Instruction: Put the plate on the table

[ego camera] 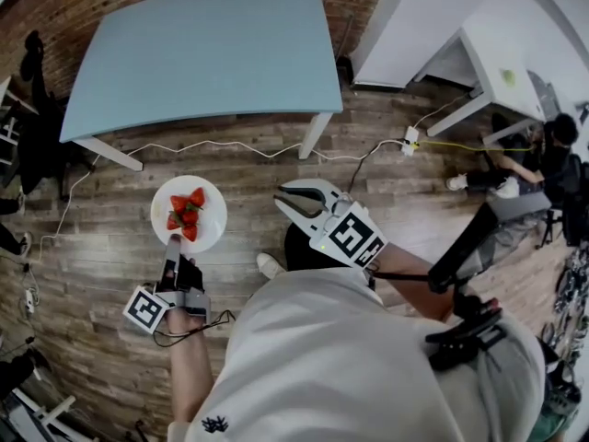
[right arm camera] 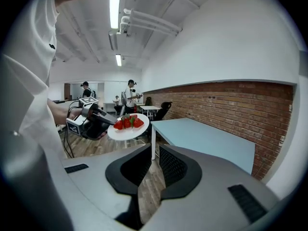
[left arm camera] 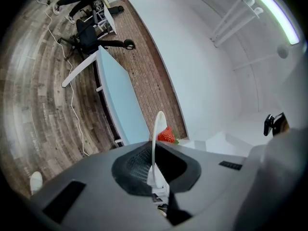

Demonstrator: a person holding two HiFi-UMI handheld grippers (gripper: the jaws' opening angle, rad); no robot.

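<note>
In the jaws of the left gripper [ego camera: 172, 240]: plate [ego camera: 213, 212], clamped by its rim.
Strawberries [ego camera: 187, 215] on it; table [ego camera: 202, 53] beyond the tips; right gripper [ego camera: 300, 201] alongside, jaws apart, empty.

Left gripper [ego camera: 173, 245] jaws clamped on plate [ego camera: 213, 212] – right gripper [ego camera: 299, 201] jaws apart, empty.

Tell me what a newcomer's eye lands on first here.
The white plate of red strawberries stands out, held over the wood floor by its rim in the shut jaws of the left gripper, left of centre in the head view. Beyond it stands the light blue table. The right gripper hangs to the plate's right, its jaws apart and empty.
</note>
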